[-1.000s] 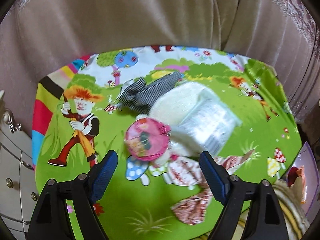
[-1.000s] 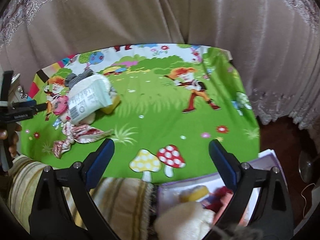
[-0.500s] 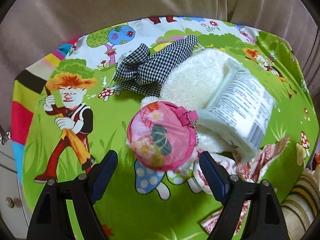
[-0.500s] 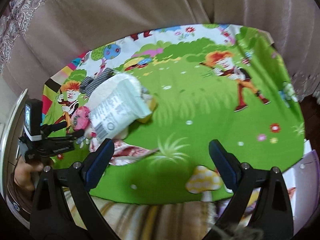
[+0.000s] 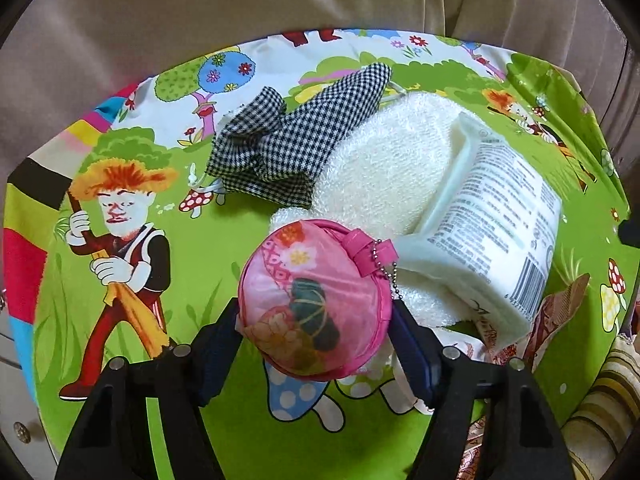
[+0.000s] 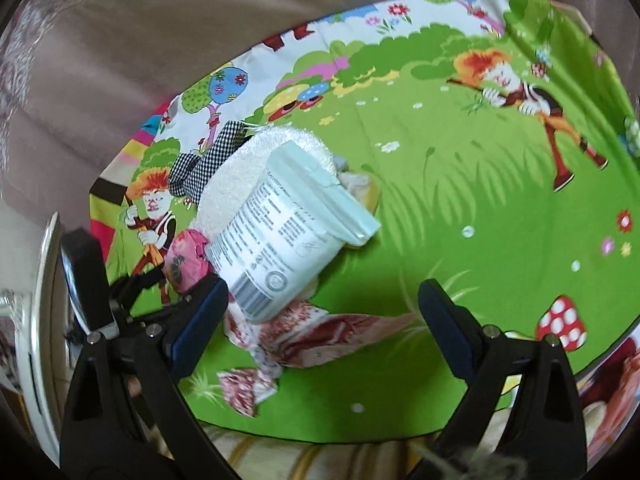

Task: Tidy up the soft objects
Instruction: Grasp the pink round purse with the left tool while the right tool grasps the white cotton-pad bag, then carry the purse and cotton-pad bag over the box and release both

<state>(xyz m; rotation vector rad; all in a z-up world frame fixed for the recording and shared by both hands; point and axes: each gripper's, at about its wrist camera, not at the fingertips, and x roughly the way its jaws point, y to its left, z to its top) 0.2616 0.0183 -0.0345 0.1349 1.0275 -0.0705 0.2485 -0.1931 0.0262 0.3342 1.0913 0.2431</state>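
Note:
A round pink flowered pouch [image 5: 316, 300] with a bead chain lies on the green cartoon tablecloth [image 5: 200, 240], against a white fluffy towel [image 5: 384, 168]. My left gripper [image 5: 315, 310] is closing around the pouch, and its blue pads touch both sides. A black-and-white checked cloth [image 5: 296, 148] lies on the towel's far end. A wrapped tissue pack [image 5: 492, 232] rests on the towel. A red-patterned cloth [image 6: 320, 336] lies in front of the pack. My right gripper [image 6: 322, 286] hangs open above that cloth, with nothing between its pads. The right wrist view shows the pouch [image 6: 186, 258] at the left gripper's tips.
A beige curtain [image 5: 280, 0] hangs behind the table. A white drawer cabinet [image 5: 12, 360] stands at the left edge. A striped cushion [image 5: 600, 420] sits at the near right. Something yellow [image 6: 368, 192] peeks from under the pack. Bare green cloth [image 6: 480, 200] spreads to the right.
My left gripper moved down and in onto the pink pouch, and its jaws narrowed around it. My right gripper swung left toward the pile, still open.

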